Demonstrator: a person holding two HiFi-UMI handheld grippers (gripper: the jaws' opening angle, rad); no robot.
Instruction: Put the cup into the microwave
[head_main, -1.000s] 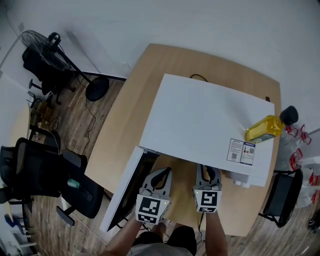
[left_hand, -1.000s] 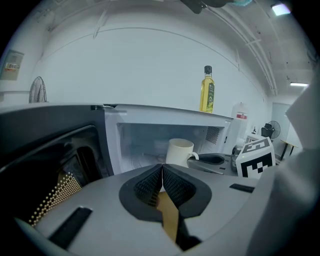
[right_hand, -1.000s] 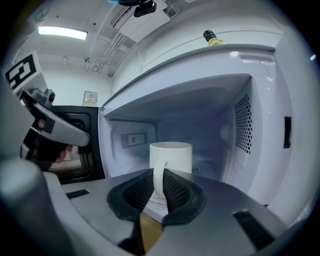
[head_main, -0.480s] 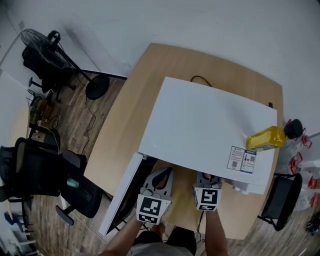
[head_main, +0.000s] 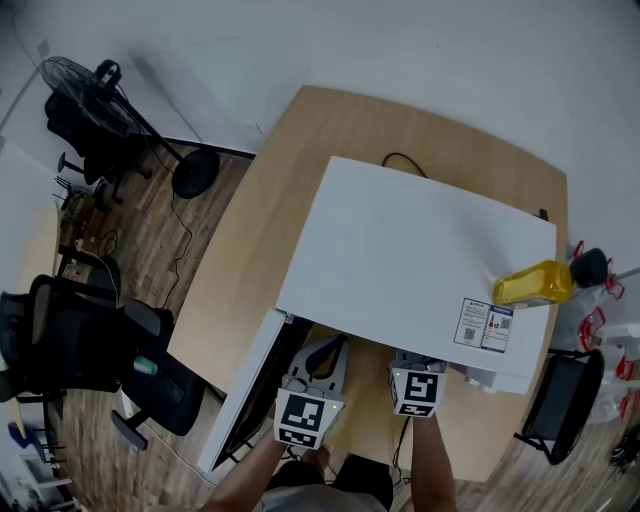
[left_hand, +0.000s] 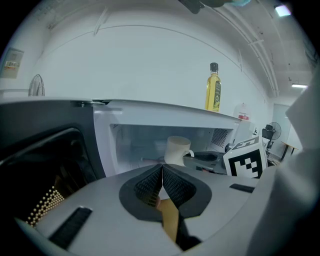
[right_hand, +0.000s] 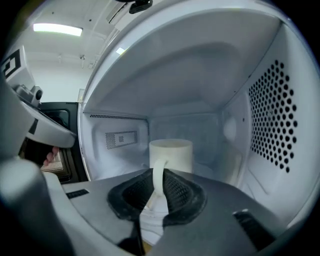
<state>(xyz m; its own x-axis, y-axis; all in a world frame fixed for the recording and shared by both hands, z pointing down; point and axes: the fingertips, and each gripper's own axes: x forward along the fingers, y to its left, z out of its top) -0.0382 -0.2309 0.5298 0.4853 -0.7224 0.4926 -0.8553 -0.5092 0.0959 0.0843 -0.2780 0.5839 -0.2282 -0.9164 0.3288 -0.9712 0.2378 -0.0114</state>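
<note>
A white cup (right_hand: 171, 155) stands upright inside the white microwave (head_main: 420, 250), near the middle of the cavity. My right gripper (right_hand: 157, 181) reaches into the cavity and is shut on the cup's handle (right_hand: 156, 172), which sits between the pads. In the head view only the right gripper's marker cube (head_main: 415, 392) shows; its jaws are hidden under the microwave top. My left gripper (left_hand: 161, 174) hovers in front of the open cavity, shut with nothing between its pads. From the left gripper view the cup (left_hand: 176, 150) shows inside, with the right gripper's cube (left_hand: 245, 160) to its right.
The microwave door (head_main: 245, 390) hangs open to the left, dark window (left_hand: 45, 165) facing inward. A yellow oil bottle (head_main: 530, 285) lies on the microwave's top at right. The microwave sits on a wooden table (head_main: 250, 250). Office chairs (head_main: 80, 350) and a fan (head_main: 85, 90) stand at left.
My right gripper has pushed a little further in under the microwave top. The left gripper has stayed put.
</note>
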